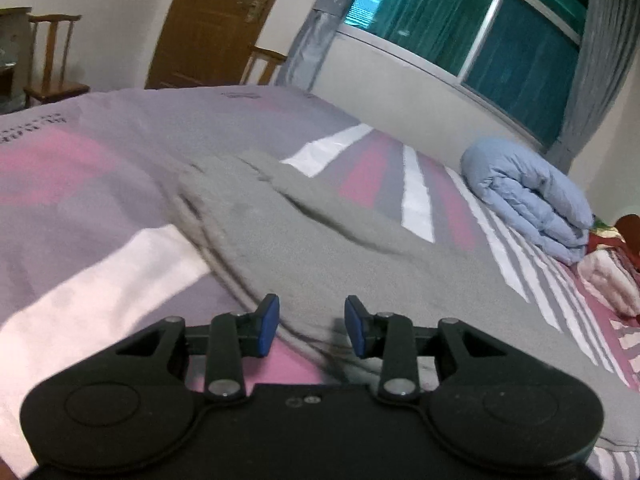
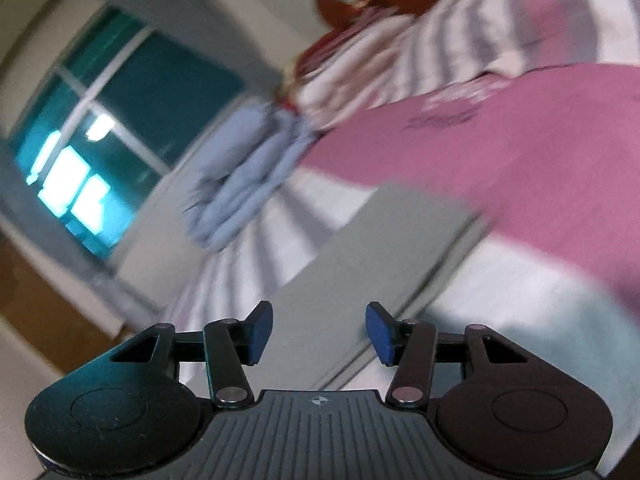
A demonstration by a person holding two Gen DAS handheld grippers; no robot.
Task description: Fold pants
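Grey pants (image 1: 320, 248) lie spread on the bed's pink, grey and white sheet (image 1: 80, 184), running from the middle toward the lower right, with a rumpled fold near the far end. My left gripper (image 1: 312, 326) hovers over the near part of the pants. Its blue pads stand apart and nothing is pinched between them. The right wrist view is tilted and blurred. There a flat grey strip of the pants (image 2: 380, 248) runs away from my right gripper (image 2: 320, 332), which is open above it with nothing between its pads.
A rolled light-blue quilt (image 1: 532, 196) (image 2: 248, 184) lies at the bed's far side under the window (image 1: 460, 28). Red and white bedding (image 1: 608, 276) sits beside it. A wooden chair (image 1: 52, 64) and a door (image 1: 212, 20) stand beyond the bed.
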